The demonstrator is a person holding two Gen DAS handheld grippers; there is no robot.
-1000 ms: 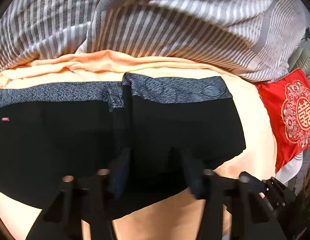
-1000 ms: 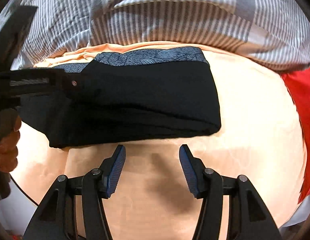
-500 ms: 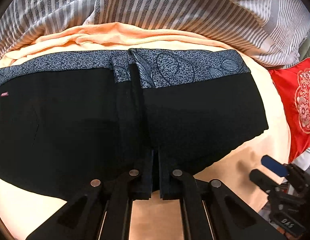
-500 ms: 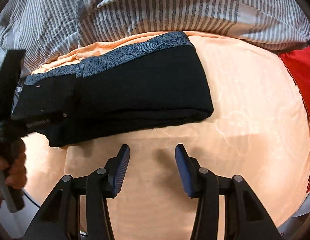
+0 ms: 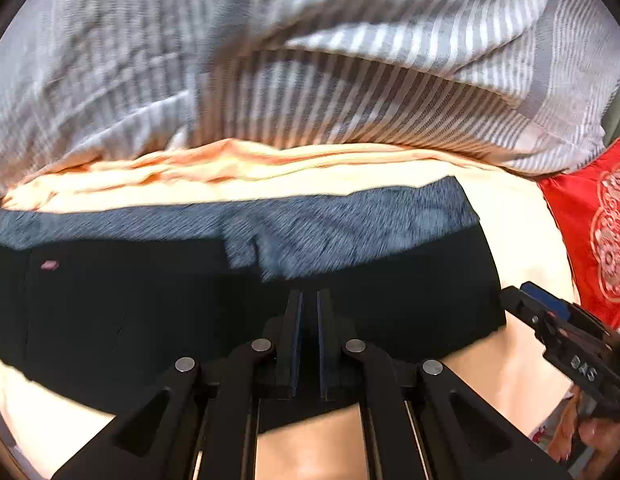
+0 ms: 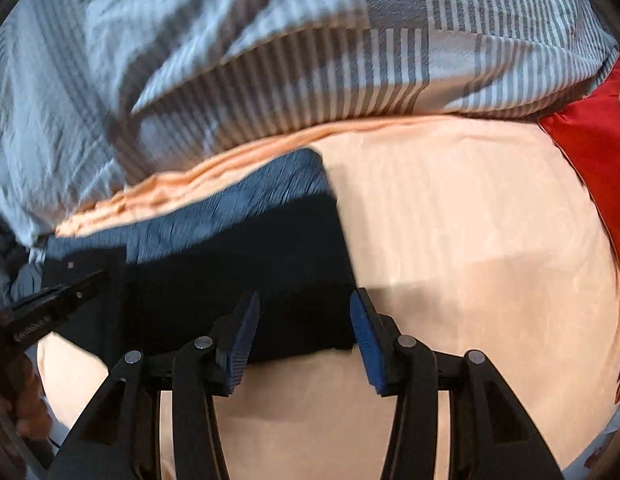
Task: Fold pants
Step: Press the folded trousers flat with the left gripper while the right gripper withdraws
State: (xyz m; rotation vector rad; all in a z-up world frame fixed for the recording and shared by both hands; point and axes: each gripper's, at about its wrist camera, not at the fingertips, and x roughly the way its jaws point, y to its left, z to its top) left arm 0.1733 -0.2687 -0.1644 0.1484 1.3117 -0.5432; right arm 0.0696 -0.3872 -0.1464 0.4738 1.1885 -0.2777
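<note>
Peach sheet [image 6: 470, 240] underneath; left gripper [image 5: 308, 304] pinching pants [image 5: 149, 300] near edge; right gripper [image 6: 303, 316] spread wide.

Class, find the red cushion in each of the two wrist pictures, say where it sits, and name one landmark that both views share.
Left wrist view: the red cushion sits at the right edge, mid-height, its pale round pattern showing.
Right wrist view: the red cushion lies along the right edge, upper to middle.
Shared landmark: the patterned grey waistband of the black pants.
</note>
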